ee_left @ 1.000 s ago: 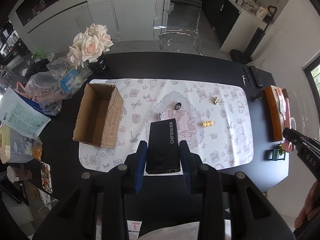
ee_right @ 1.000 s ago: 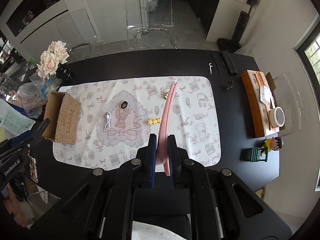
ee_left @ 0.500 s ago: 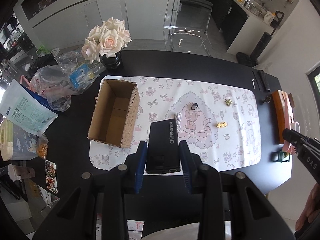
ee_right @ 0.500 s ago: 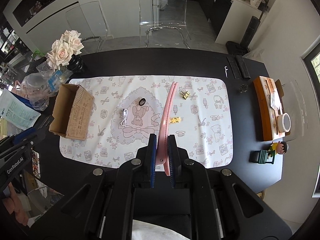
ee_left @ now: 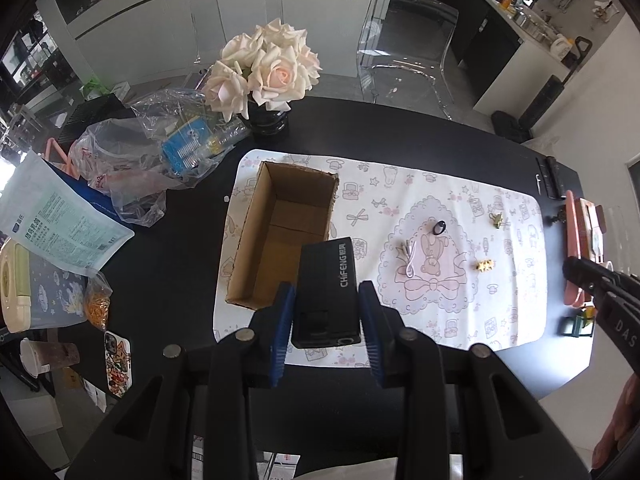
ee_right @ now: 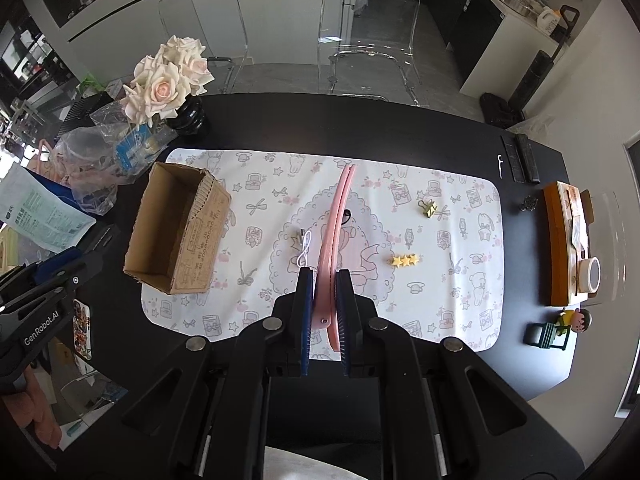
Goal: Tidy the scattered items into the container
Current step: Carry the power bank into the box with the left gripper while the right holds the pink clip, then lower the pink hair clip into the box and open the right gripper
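Observation:
My left gripper [ee_left: 326,300] is shut on a black power bank [ee_left: 328,280] and holds it above the near right corner of the open, empty cardboard box [ee_left: 276,236]. The box also shows in the right wrist view [ee_right: 176,228] at the mat's left end. My right gripper [ee_right: 322,280] is shut on a long pink hair clip [ee_right: 336,224], held above the mat's middle. On the mat lie a white cable [ee_right: 304,248], a black ring [ee_left: 439,227], a gold binder clip [ee_right: 428,208] and a yellow star clip [ee_right: 406,260].
A patterned white mat [ee_right: 440,280] covers the black table. A vase of roses [ee_left: 268,80] and plastic bags [ee_left: 160,160] stand behind and left of the box. An orange tray [ee_right: 560,240], a small figure on a chair [ee_right: 556,328] and remotes [ee_right: 520,158] are on the right.
My left gripper has moved left with the power bank, from over the mat's middle to over the box's near corner. My right gripper with the pink clip has shifted left too.

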The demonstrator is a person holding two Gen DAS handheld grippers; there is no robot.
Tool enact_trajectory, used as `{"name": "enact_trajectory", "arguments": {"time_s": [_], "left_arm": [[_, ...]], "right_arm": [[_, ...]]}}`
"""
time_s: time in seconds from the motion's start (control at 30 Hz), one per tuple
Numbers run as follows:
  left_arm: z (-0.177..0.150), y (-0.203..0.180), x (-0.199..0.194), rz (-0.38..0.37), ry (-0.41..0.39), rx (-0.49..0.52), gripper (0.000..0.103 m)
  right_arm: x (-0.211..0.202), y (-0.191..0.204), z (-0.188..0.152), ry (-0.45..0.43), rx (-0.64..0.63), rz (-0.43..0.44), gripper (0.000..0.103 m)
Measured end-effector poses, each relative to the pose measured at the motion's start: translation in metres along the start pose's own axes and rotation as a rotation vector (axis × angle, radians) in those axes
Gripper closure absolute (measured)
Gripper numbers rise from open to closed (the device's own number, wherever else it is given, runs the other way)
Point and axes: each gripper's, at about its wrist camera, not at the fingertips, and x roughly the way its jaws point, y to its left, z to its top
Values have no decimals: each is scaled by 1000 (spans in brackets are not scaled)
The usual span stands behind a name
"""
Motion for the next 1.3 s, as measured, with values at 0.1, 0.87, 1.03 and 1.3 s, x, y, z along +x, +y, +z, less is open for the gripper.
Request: {"name": "enact_trajectory", "arguments": {"time_s": [0.1,0.87,1.03,1.3], "left_arm": [[8,15,13,1,16,-10,71],[31,60,61,-30,80,-53,71],[33,60,62,-11,70,-46,70],[33,60,62,-21,67,-60,32]], "right_arm": [[10,21,11,11,-21,11,92],[54,72,44,75,-82,18,92],[57,74,44,81,-87,25,92],[58,78,45,81,-97,37,92]]}}
